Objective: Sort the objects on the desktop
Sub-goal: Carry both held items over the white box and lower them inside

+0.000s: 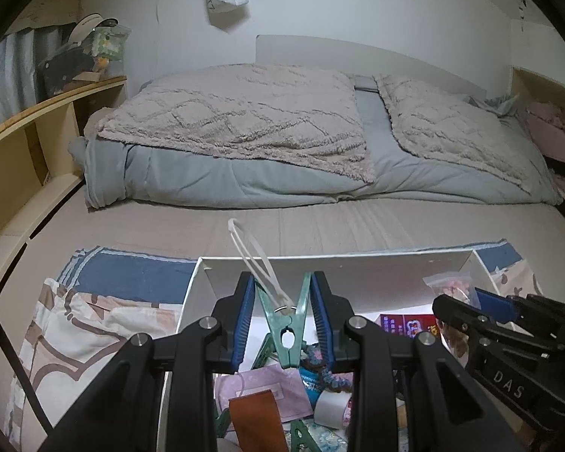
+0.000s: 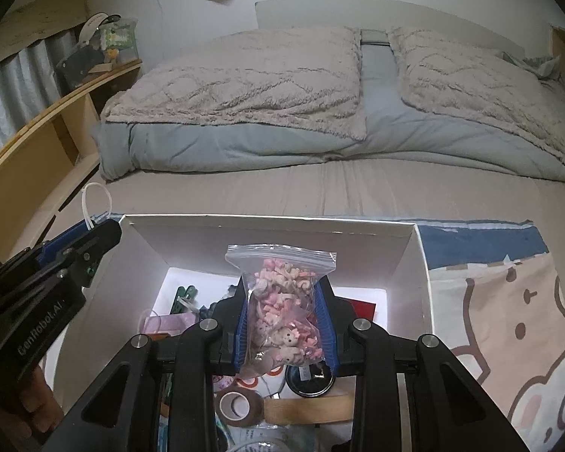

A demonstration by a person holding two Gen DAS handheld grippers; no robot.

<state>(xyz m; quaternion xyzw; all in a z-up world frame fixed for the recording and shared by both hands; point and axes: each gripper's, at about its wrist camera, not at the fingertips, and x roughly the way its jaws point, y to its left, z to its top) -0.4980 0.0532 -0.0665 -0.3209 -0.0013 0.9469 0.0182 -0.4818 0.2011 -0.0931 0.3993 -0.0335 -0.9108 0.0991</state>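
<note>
Left gripper (image 1: 284, 320) clamped on stiff green clothespin (image 1: 287, 333) by its handles, right gripper (image 2: 286, 324) squeezing soft, light zip bag (image 2: 282, 301) mid-body over white box (image 2: 414, 263); likely slippery film.

Left gripper (image 1: 284, 316): black linkage arms with blue ribbed pads, lower centre of its own view, pads clamped on the splayed handles of a green plastic clothes peg (image 1: 285, 333).
Right gripper (image 2: 284, 324): same black-and-blue build, lower centre of its view, pads pressed on a clear zip bag of pink trinkets (image 2: 280, 301).
Pose: both tilted downward, side by side.
</note>
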